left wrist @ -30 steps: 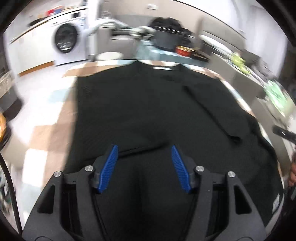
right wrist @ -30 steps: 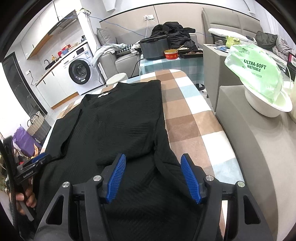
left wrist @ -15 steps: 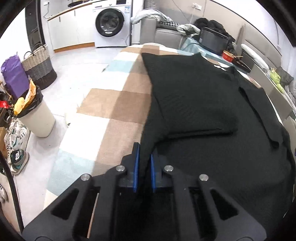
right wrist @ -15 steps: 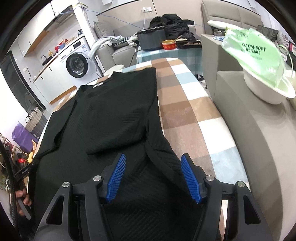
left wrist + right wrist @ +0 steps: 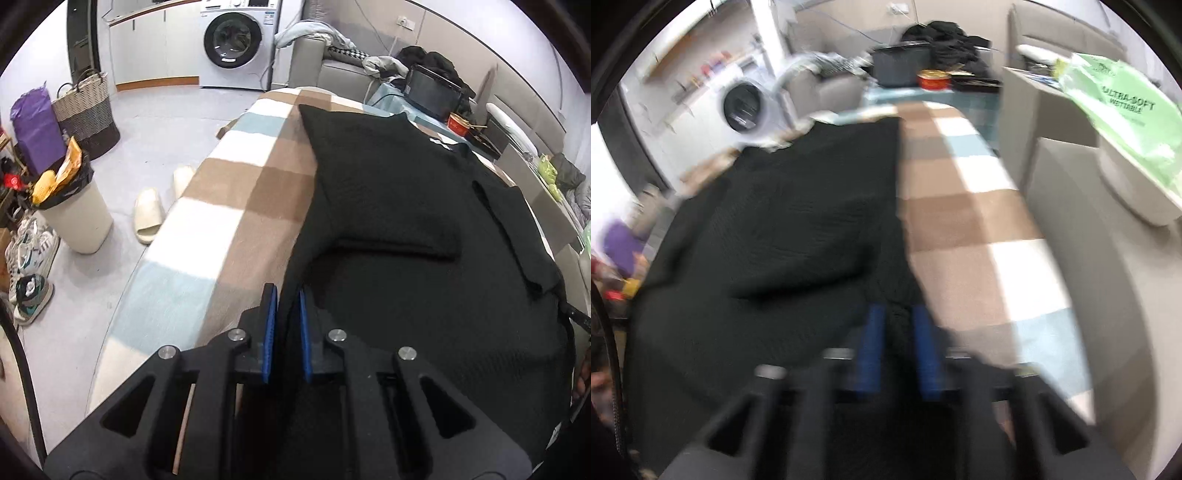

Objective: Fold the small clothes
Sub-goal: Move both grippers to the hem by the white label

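The black knit top (image 5: 399,206), soft, limp and judged light, is spread on the checked table (image 5: 229,206), its near hem corners pinched by the left tongs (image 5: 285,325) and, seemingly, the blurred right tongs (image 5: 899,350).

Sweater (image 5: 406,229) lies on the table (image 5: 229,206), filling centre and right of the left wrist frame. Left tongs (image 5: 285,314) at bottom centre, on its near left edge. Bin (image 5: 75,218) and slippers (image 5: 151,218) on floor, left. Washing machine (image 5: 236,40) top centre. Basket (image 5: 86,110) upper left.
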`<action>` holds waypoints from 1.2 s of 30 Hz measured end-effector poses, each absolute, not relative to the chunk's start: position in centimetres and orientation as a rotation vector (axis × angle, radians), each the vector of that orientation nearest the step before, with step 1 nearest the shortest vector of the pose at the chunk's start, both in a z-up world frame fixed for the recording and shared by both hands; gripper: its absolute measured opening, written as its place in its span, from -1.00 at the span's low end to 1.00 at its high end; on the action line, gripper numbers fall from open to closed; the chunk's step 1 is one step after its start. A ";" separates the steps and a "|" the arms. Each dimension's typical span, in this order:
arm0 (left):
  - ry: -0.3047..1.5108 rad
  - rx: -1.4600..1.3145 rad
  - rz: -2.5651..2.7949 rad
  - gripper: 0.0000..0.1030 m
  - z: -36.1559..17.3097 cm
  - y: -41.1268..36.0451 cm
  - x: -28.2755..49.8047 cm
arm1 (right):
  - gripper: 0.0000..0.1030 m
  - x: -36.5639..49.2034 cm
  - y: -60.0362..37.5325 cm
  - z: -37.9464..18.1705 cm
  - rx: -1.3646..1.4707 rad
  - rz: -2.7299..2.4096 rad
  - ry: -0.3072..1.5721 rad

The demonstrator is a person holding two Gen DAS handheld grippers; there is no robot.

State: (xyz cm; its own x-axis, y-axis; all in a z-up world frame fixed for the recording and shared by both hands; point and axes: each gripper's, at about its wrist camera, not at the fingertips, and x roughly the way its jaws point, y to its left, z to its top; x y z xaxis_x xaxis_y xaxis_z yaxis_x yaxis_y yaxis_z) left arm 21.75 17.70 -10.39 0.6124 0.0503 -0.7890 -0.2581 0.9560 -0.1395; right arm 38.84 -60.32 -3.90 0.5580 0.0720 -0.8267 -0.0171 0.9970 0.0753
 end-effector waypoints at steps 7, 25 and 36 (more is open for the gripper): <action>0.880 -0.302 0.198 -0.47 -9.5 18.0 15.9 | -0.42 37.2 -61.8 -2.9 0.174 0.078 0.969; 0.887 -0.298 0.236 0.87 -10.0 16.1 -2.9 | 0.53 21.9 -64.2 -0.4 0.227 0.242 0.908; 0.902 -0.280 0.149 0.22 -10.4 13.3 -7.8 | 0.48 18.1 -66.8 -1.8 0.245 0.290 0.931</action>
State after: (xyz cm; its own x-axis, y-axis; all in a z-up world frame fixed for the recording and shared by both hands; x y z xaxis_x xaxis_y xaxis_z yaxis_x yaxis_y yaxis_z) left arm -7.75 13.31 -10.36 0.6128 0.0102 -0.7902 -0.2444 0.9533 -0.1773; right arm 18.13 -66.84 -1.85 0.5632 0.3480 -0.7495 -0.1387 0.9339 0.3294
